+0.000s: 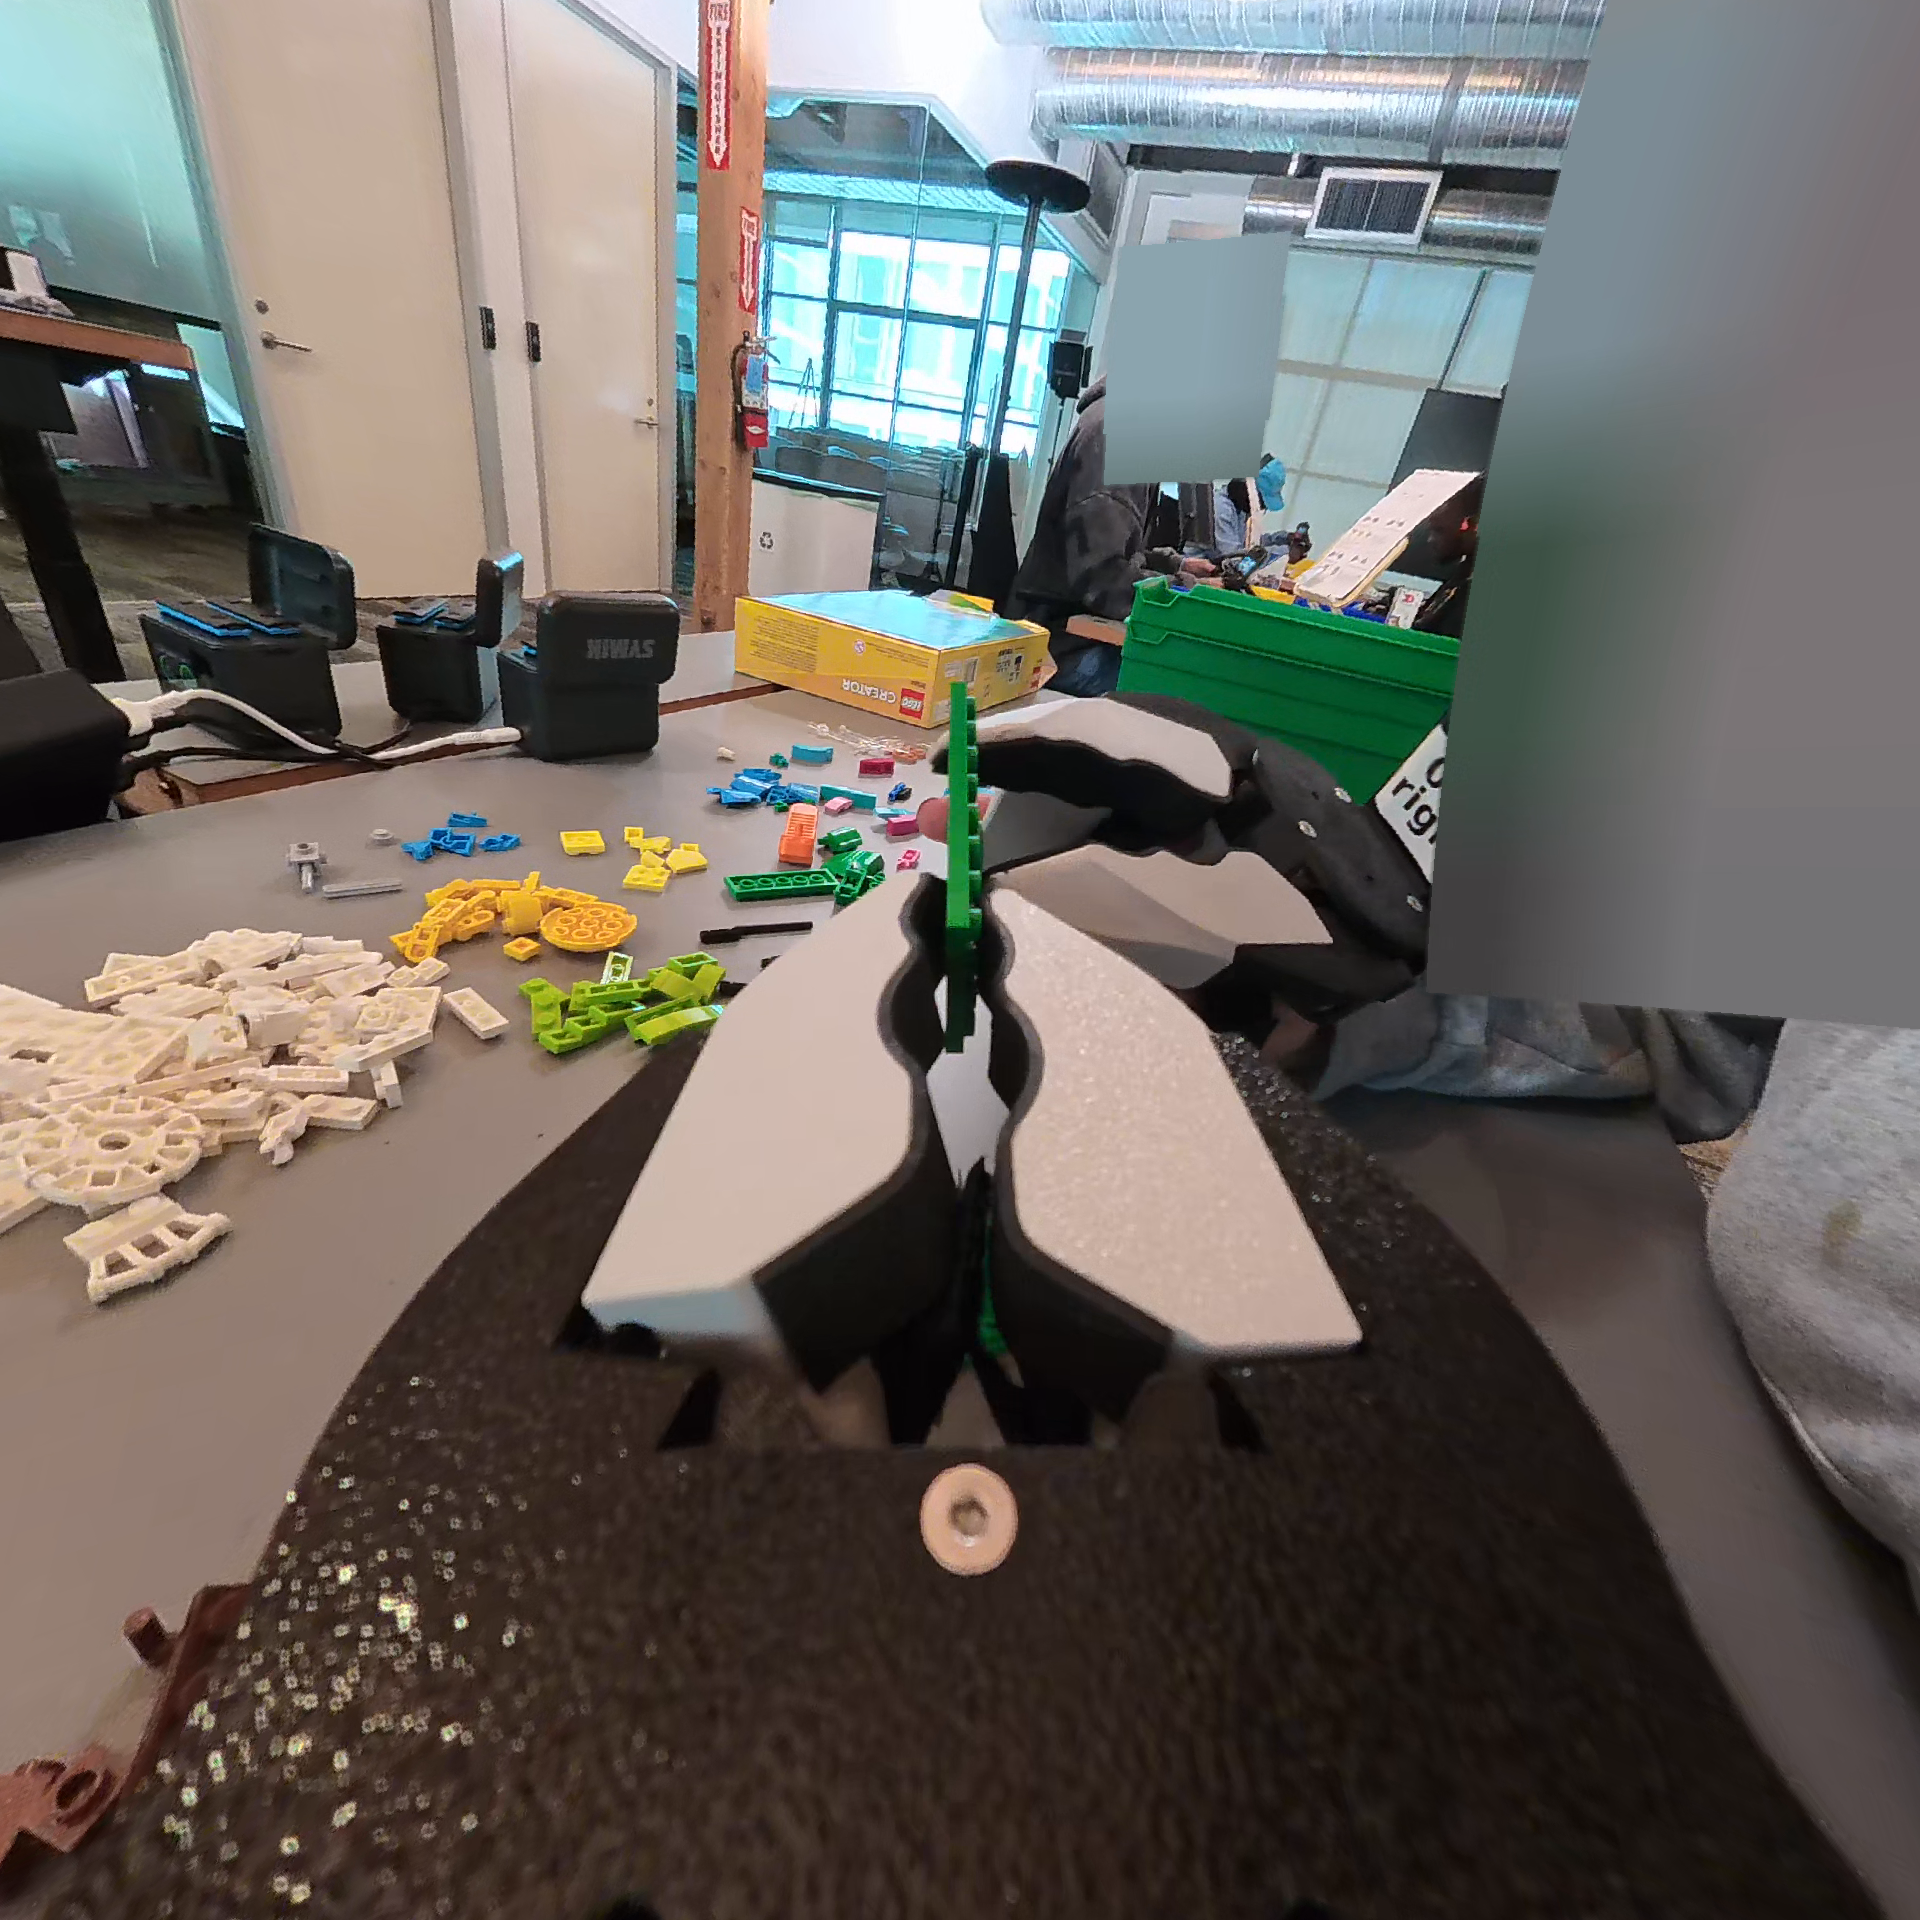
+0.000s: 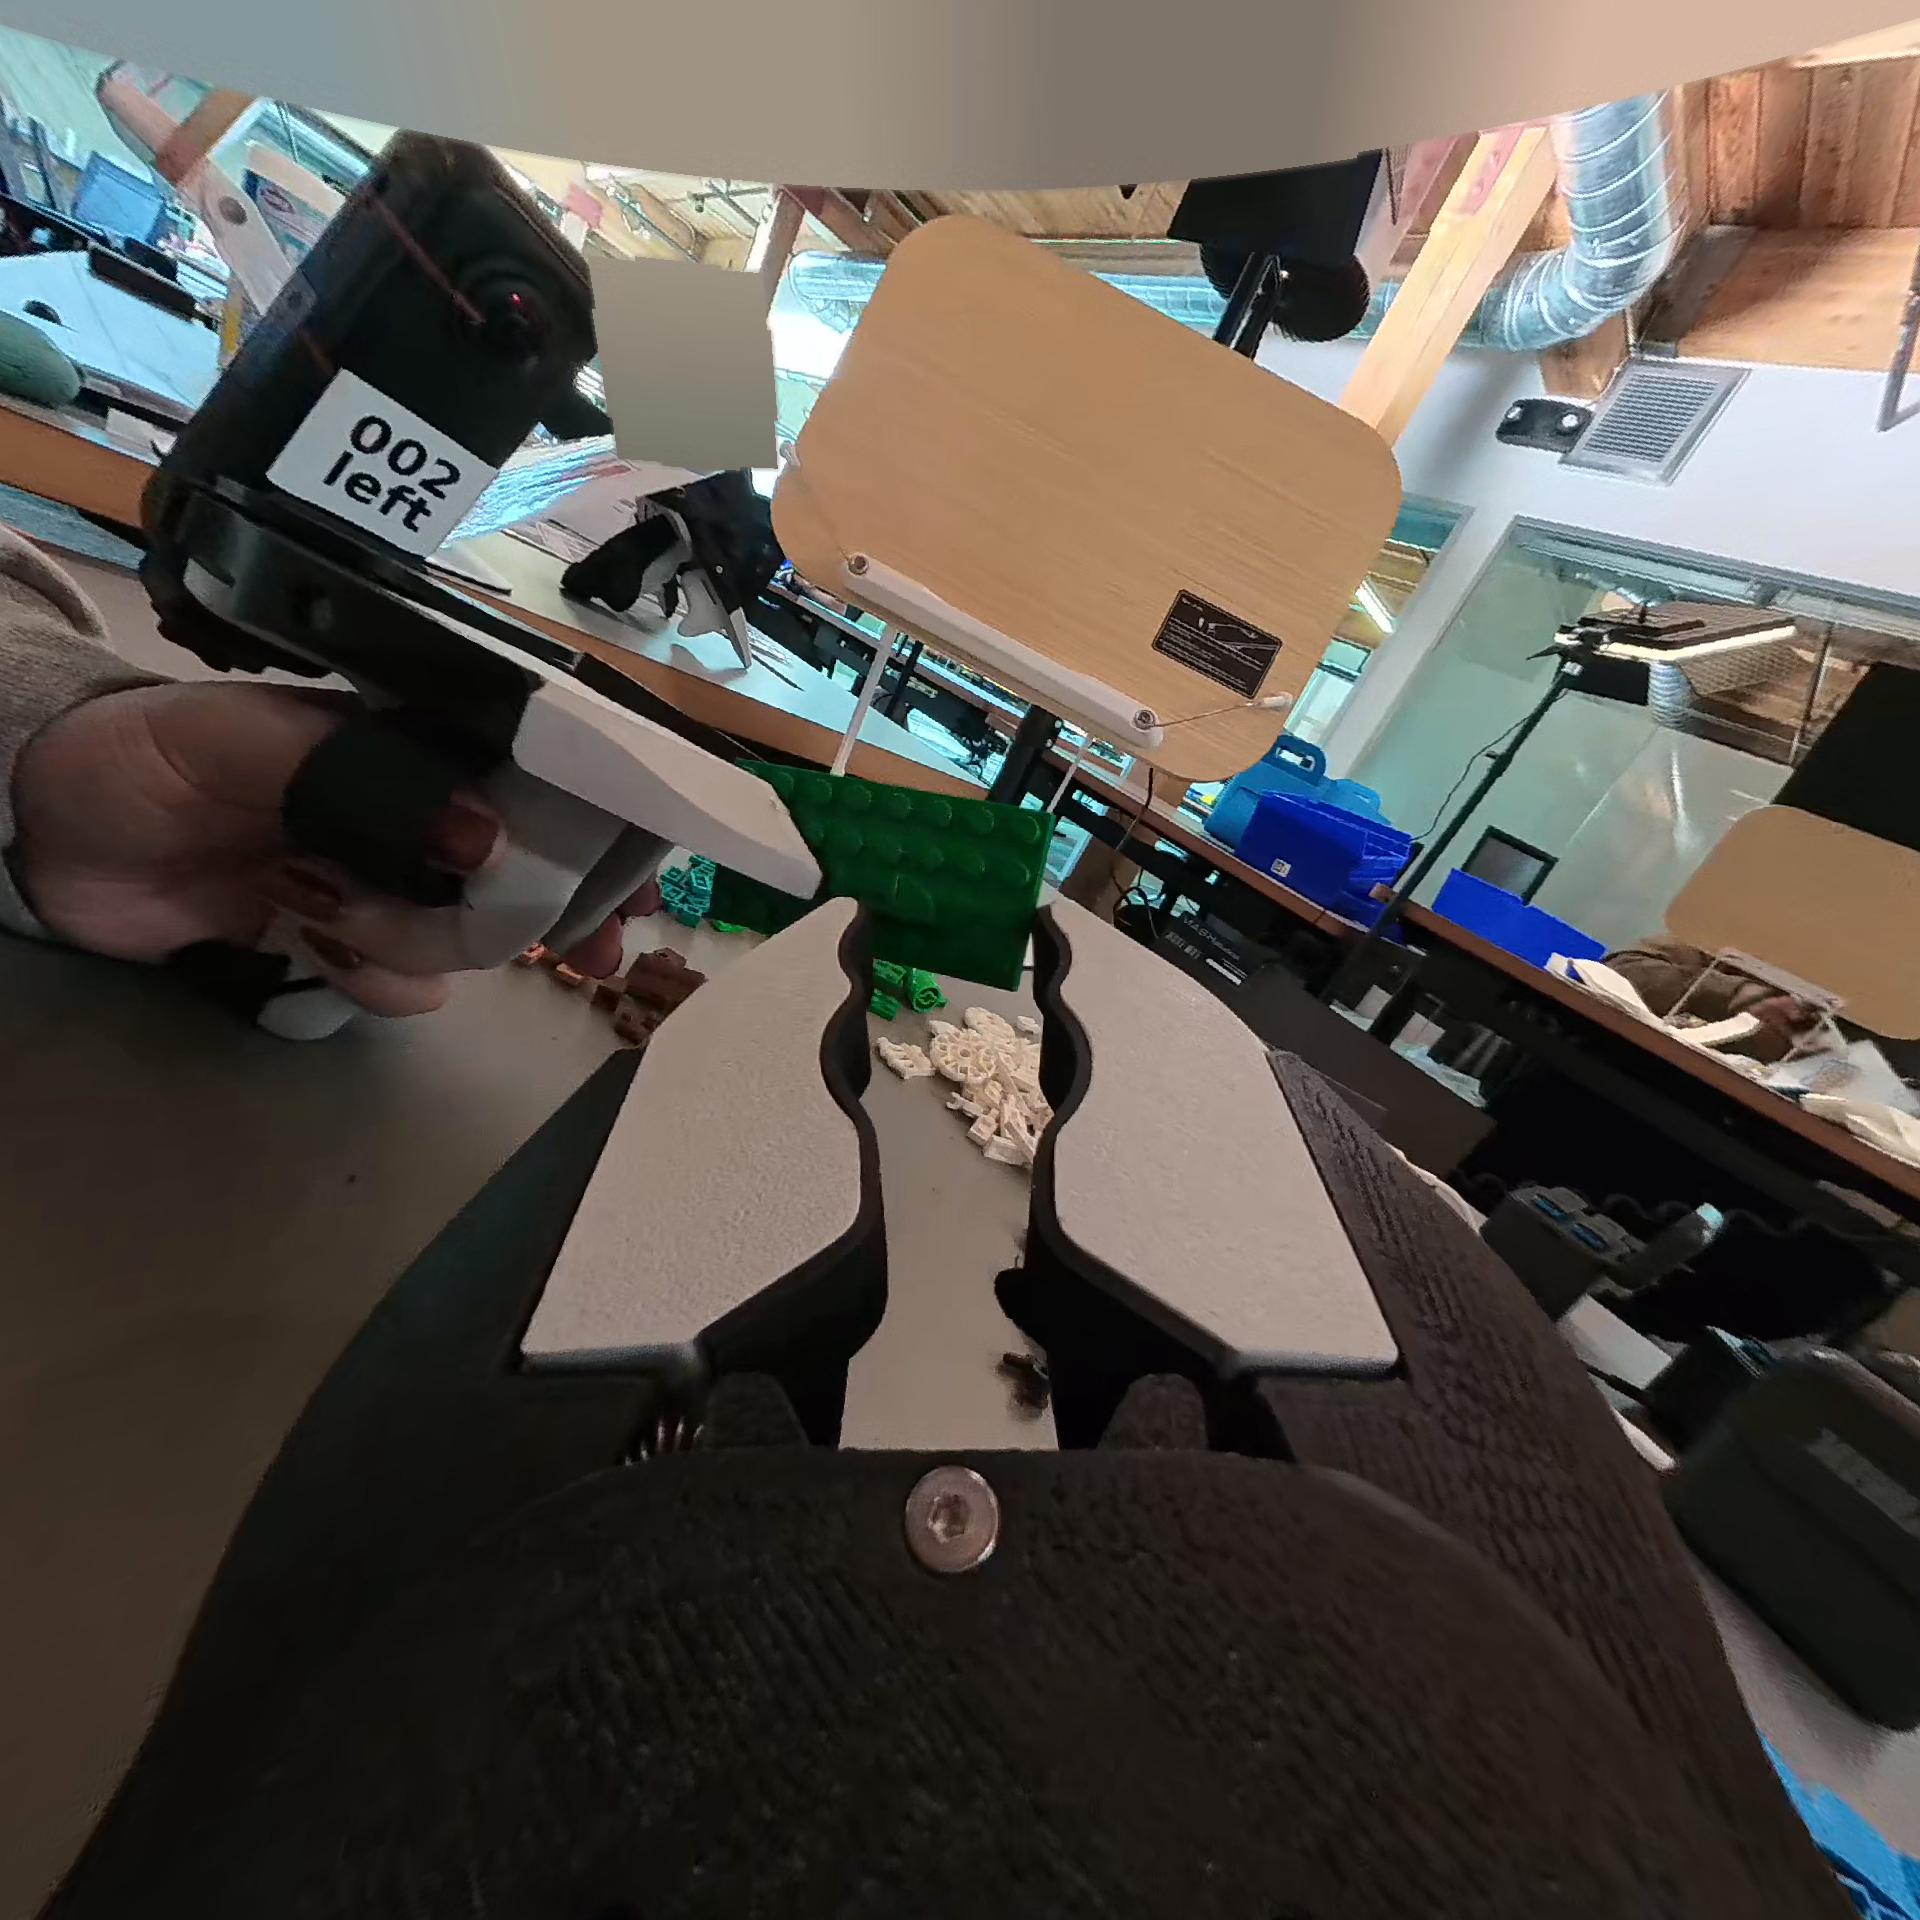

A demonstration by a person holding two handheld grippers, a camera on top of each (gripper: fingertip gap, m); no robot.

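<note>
Grey table [image 1: 343,1382], scattered toy bricks [image 1: 208,1049]

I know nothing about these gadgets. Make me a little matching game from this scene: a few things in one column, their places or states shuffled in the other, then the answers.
Things:
1. green plate
2. white pieces
3. yellow box
4. right gripper

Places or states:
A. heaped on the grey table, at the left
B. fingers apart
C. far end of the table
D. edge-on, clamped in the left gripper

Pairs: 1-D, 2-A, 3-C, 4-B
</note>
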